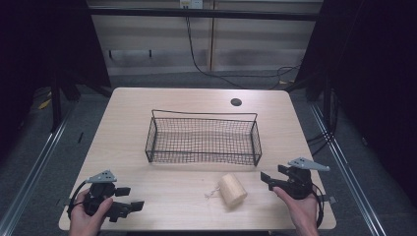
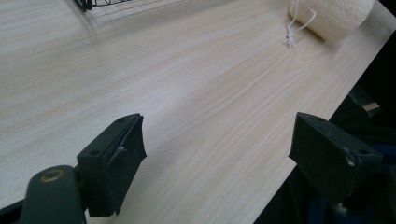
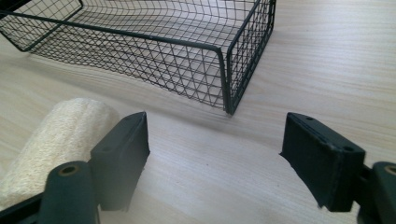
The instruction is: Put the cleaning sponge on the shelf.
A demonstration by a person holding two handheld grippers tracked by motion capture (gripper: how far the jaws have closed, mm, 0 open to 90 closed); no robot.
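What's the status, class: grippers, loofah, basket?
Left gripper open, empty. Right gripper open, empty, beside the loofah. Loofah lies on the table, outside the wire basket. Nothing between.

The loofah (image 1: 232, 190) is pale, rough and shaped like a cylinder. It lies on its side near the table's front edge, with a thin white string (image 1: 213, 192) at one end.

Both claws are matte black: the left claw (image 1: 132, 198) and right claw (image 1: 267, 179) carry grey three-cornered plates (screw holes dot the blocky jaws) and black cables.
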